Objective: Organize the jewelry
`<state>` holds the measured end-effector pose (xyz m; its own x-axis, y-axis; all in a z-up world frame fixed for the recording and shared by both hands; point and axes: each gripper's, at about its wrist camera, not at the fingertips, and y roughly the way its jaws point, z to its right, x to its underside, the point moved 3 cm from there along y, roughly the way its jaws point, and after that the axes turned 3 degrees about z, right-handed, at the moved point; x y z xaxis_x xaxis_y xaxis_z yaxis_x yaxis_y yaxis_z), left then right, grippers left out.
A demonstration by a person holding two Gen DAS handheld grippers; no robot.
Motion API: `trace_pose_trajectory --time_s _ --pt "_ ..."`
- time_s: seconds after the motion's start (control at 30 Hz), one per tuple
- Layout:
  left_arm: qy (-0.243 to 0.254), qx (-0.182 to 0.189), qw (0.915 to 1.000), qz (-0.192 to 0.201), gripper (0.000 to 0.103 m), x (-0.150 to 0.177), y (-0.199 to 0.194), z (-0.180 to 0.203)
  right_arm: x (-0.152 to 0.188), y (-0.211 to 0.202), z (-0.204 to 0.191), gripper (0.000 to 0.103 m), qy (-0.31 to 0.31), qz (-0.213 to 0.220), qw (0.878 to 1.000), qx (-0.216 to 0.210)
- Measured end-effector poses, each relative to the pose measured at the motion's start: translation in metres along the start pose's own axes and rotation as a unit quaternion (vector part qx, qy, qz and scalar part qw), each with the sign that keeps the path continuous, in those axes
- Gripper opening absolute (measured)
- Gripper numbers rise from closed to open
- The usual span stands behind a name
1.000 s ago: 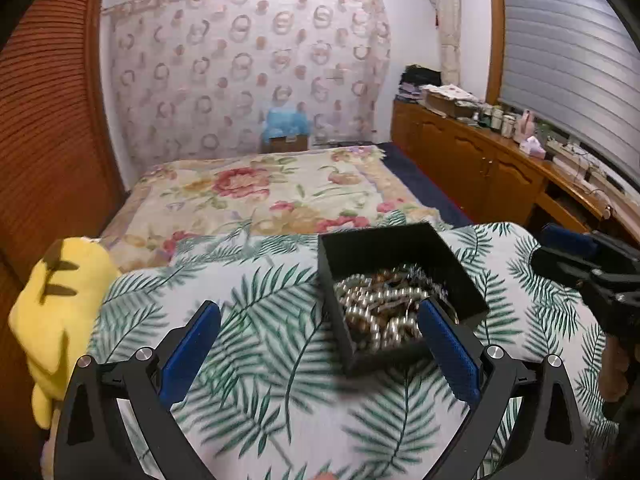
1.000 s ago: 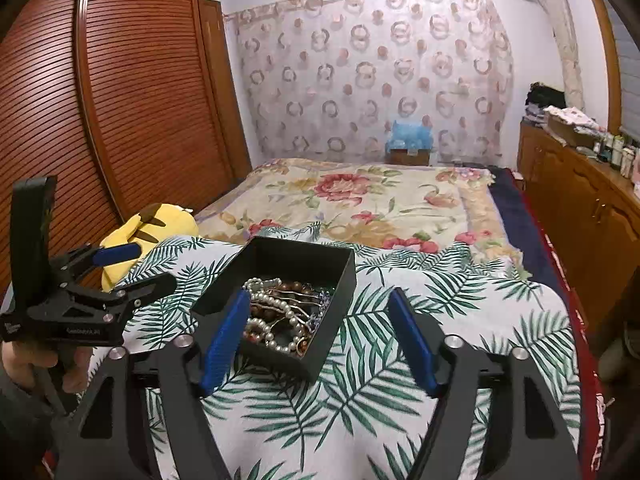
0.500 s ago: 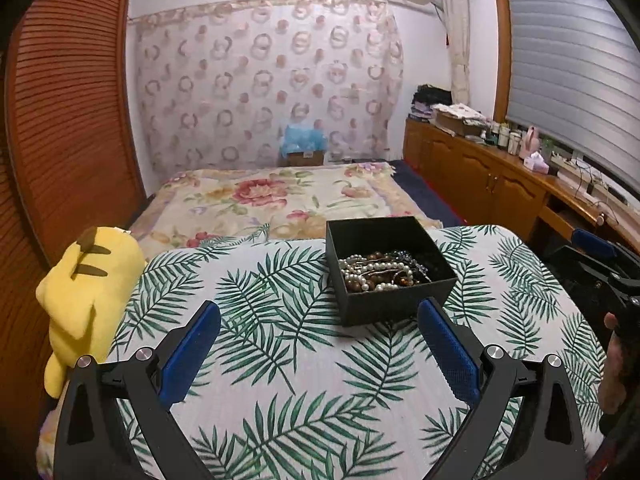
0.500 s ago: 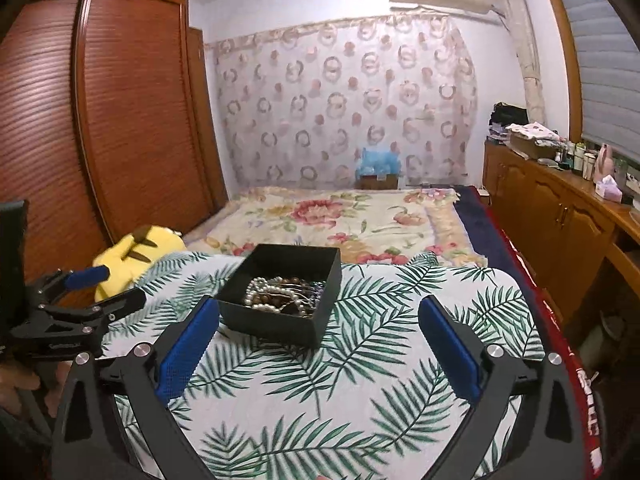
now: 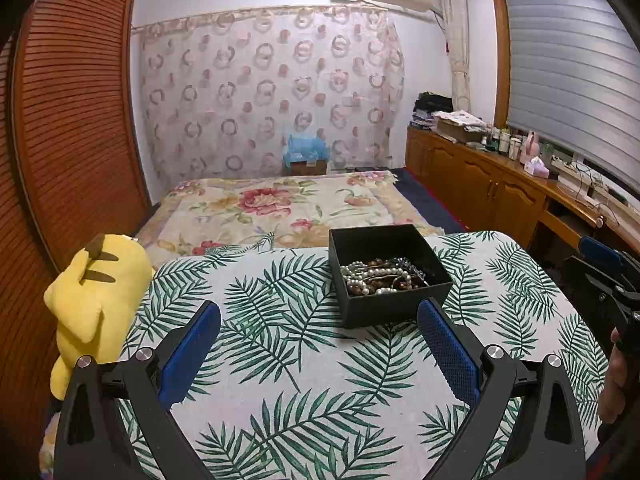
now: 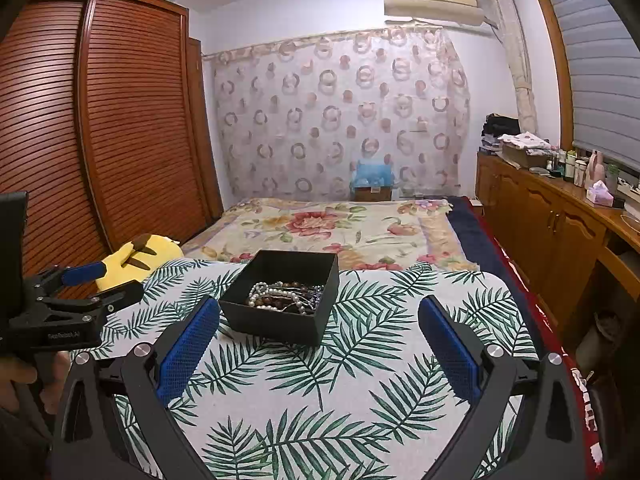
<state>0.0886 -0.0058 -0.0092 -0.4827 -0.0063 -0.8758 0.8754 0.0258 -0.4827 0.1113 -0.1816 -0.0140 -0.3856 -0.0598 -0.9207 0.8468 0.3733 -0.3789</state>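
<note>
Left hand-held gripper (image 5: 318, 330): black frame, blue textured pads, jaws set wide apart, nothing held; raised and drawn back from the box, which a second ago lay close between its pads. Right hand-held gripper (image 6: 318, 328): same build, jaws likewise spread and empty; a second ago narrower and close over the box, since widened and pulled back.

What this is judged to mean: both tools have backed away without taking anything, which fits either a pause before sorting or a retreat after the last piece went in; the pictures do not settle which.

Surface (image 5: 280, 360): rounded at its far corners, covered in pale woven cloth printed with green palm fronds.

Square black box (image 5: 390, 304): open-topped, matt, rigid card by its look, straight walls; set on the surface towards its far edge, ahead of both tools, touched by neither.

Tangle of beaded jewelry (image 5: 380, 276): white pearl-like strands, glossy brown beads, some darker bluish pieces; heaped in the near half of the box, nothing seen loose on the cloth.

Yellow plush toy (image 5: 94, 288): soft, brown-striped, at the left edge.

Bed (image 5: 280, 204): beyond, under a floral quilt
</note>
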Motion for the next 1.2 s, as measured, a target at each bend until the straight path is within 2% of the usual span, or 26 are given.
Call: trace_pose_trajectory --time_s 1.2 --pt "0.000 0.009 1.0000 0.004 0.095 0.0059 -0.0048 0.0064 0.0046 0.0028 0.0057 0.100 0.004 -0.002 1.000 0.006"
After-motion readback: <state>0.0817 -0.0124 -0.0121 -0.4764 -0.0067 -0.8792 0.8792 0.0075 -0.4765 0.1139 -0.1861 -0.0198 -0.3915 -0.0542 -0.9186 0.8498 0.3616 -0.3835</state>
